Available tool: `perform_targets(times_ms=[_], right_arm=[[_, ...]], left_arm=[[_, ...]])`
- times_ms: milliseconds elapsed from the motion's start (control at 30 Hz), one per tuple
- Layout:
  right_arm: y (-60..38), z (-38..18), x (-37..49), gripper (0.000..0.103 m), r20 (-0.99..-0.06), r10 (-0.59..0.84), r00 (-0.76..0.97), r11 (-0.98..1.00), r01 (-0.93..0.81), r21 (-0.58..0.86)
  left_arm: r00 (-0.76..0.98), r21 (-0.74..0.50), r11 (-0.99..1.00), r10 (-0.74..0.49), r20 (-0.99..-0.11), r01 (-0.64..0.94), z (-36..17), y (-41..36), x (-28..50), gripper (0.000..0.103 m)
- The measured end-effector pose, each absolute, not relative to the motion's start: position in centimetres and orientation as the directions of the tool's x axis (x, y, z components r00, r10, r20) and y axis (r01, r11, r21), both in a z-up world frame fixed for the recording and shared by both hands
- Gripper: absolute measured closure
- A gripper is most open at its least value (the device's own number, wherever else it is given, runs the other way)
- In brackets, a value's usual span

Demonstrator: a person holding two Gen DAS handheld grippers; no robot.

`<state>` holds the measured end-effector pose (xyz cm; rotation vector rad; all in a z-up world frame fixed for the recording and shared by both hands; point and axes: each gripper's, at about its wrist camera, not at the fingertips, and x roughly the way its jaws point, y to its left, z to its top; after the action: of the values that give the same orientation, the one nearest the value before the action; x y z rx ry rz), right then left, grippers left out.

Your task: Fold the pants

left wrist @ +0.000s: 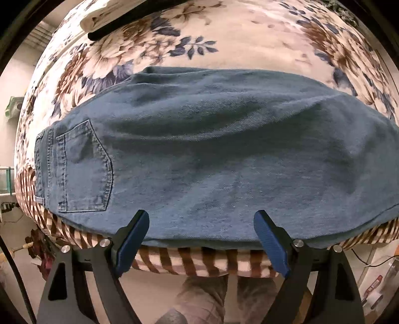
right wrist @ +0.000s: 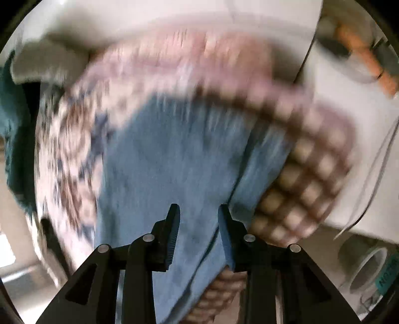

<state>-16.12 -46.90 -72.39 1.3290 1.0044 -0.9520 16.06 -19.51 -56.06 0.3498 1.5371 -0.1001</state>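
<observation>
Blue denim pants point(left wrist: 212, 149) lie flat across a table covered with a floral cloth point(left wrist: 237, 37). Their back pocket point(left wrist: 84, 167) and waistband are at the left, and the legs run off to the right. My left gripper point(left wrist: 201, 214) points straight down over the pants' near edge, jaws wide open and empty. The right wrist view is smeared by motion. In it the pants point(right wrist: 162, 162) run away from me along the table's edge, with a seam or fold toward the right. My right gripper point(right wrist: 198, 208) hovers above the denim, jaws partly apart and gripping nothing.
The cloth's brown striped border point(left wrist: 199, 261) hangs over the near table edge, and a person's legs point(left wrist: 207, 294) stand below it. A pale object with a black edge point(left wrist: 119, 17) lies at the far left of the table. A tape roll point(right wrist: 369, 269) sits below the table corner.
</observation>
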Motion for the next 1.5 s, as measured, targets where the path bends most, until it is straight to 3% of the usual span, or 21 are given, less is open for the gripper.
perform_targets(times_ms=[33, 67, 100, 267, 367, 400, 567, 633, 733, 767, 833, 867, 900, 967, 1000, 1033, 1067, 1200, 1267, 1367, 1500], right_arm=[[-47.7, -71.9, -16.2, 0.044, -0.954, -0.009, 0.301, 0.031, 0.953, 0.300], [-48.6, -71.3, -16.1, 0.026, -0.957, -0.044, 0.288, 0.046, 0.957, 0.286], [-49.6, -70.9, -15.4, 0.020, -0.957, -0.066, 0.283, 0.079, 0.957, 0.278], [-52.4, -73.5, -10.5, 0.021, -0.994, -0.024, 0.109, 0.316, 0.944, 0.096], [-51.5, -73.6, -9.0, 0.089, -0.999, -0.039, 0.023, 0.482, 0.876, 0.001], [-50.6, -72.0, -8.5, 0.100, -0.995, -0.091, 0.037, 0.536, 0.844, -0.017], [-48.6, -63.9, -10.1, 0.103, -0.952, -0.225, 0.208, 0.570, 0.820, 0.044], [-49.9, -64.7, -11.4, 0.102, -0.967, -0.180, 0.178, 0.539, 0.841, 0.055], [-52.8, -68.2, -13.2, 0.101, -0.974, -0.021, 0.226, 0.435, 0.879, 0.195], [-53.9, -69.0, -13.2, 0.095, -0.968, 0.018, 0.250, 0.405, 0.884, 0.235], [-55.5, -70.1, -13.1, 0.068, -0.941, 0.055, 0.332, 0.367, 0.870, 0.329], [-56.1, -70.8, -12.7, 0.039, -0.940, 0.061, 0.336, 0.349, 0.875, 0.336], [-56.7, -71.5, -12.2, 0.023, -0.940, 0.063, 0.335, 0.333, 0.881, 0.336], [-57.7, -73.6, -10.6, 0.023, -0.945, 0.132, 0.299, 0.318, 0.890, 0.326], [-57.8, -74.6, -10.0, 0.027, -0.945, 0.169, 0.279, 0.303, 0.898, 0.319], [-57.7, -75.3, -9.4, 0.039, -0.943, 0.207, 0.259, 0.303, 0.900, 0.314], [-57.0, -75.6, -8.3, 0.082, -0.953, 0.209, 0.217, 0.362, 0.889, 0.282], [-52.7, -71.5, -5.1, 0.097, -0.979, 0.059, 0.195, 0.645, 0.741, 0.186], [-50.6, -67.9, -5.2, 0.098, -0.958, -0.059, 0.281, 0.727, 0.670, 0.152], [-52.0, -67.2, -7.0, 0.098, -0.950, -0.204, 0.237, 0.682, 0.730, 0.035], [-56.6, -71.5, -10.9, 0.096, -0.986, 0.043, 0.160, 0.457, 0.875, 0.162]], left_arm=[[0.044, 0.153, 0.950, 0.147, -0.988, 0.273, -56.0, -19.6, 16.2, 0.017], [0.047, 0.148, 0.951, 0.140, -0.989, 0.271, -56.0, -19.9, 16.4, 0.017], [0.050, 0.143, 0.951, 0.135, -0.990, 0.274, -56.0, -20.3, 16.5, 0.017], [0.057, 0.085, 0.948, 0.070, -0.996, 0.308, -55.8, -25.0, 17.0, 0.017], [0.076, 0.052, 0.933, 0.027, -0.997, 0.355, -55.1, -28.0, 16.8, 0.017], [0.085, 0.045, 0.926, 0.014, -0.996, 0.375, -54.8, -28.9, 16.5, 0.017], [0.108, 0.057, 0.905, 0.012, -0.994, 0.422, -54.2, -30.2, 15.7, 0.017], [0.087, 0.063, 0.906, 0.029, -0.996, 0.418, -54.9, -29.7, 15.6, 0.017], [0.036, 0.060, 0.916, 0.050, -0.998, 0.397, -56.1, -28.6, 15.5, 0.017], [0.032, 0.062, 0.917, 0.053, -0.998, 0.395, -56.3, -28.5, 15.4, 0.017], [0.042, 0.081, 0.914, 0.070, -0.997, 0.398, -56.5, -28.4, 15.4, 0.017], [0.045, 0.087, 0.913, 0.076, -0.996, 0.398, -56.6, -28.5, 15.4, 0.017], [0.043, 0.087, 0.914, 0.076, -0.996, 0.397, -56.7, -28.6, 15.4, 0.017], [0.034, 0.073, 0.919, 0.065, -0.997, 0.388, -56.9, -29.3, 15.6, 0.017], [0.033, 0.067, 0.919, 0.059, -0.998, 0.388, -56.9, -29.7, 15.6, 0.017], [0.036, 0.060, 0.919, 0.050, -0.998, 0.390, -56.8, -30.3, 15.6, 0.017], [0.042, 0.055, 0.917, 0.042, -0.998, 0.394, -56.6, -30.8, 15.6, 0.017], [0.068, 0.036, 0.905, 0.008, -0.998, 0.423, -55.6, -32.9, 15.4, 0.017], [0.073, 0.034, 0.901, 0.002, -0.997, 0.433, -55.5, -33.4, 15.2, 0.017], [0.075, 0.046, 0.899, 0.015, -0.997, 0.435, -55.7, -33.9, 14.9, 0.017], [0.046, 0.045, 0.913, 0.029, -0.999, 0.404, -56.3, -32.8, 15.4, 0.017]])
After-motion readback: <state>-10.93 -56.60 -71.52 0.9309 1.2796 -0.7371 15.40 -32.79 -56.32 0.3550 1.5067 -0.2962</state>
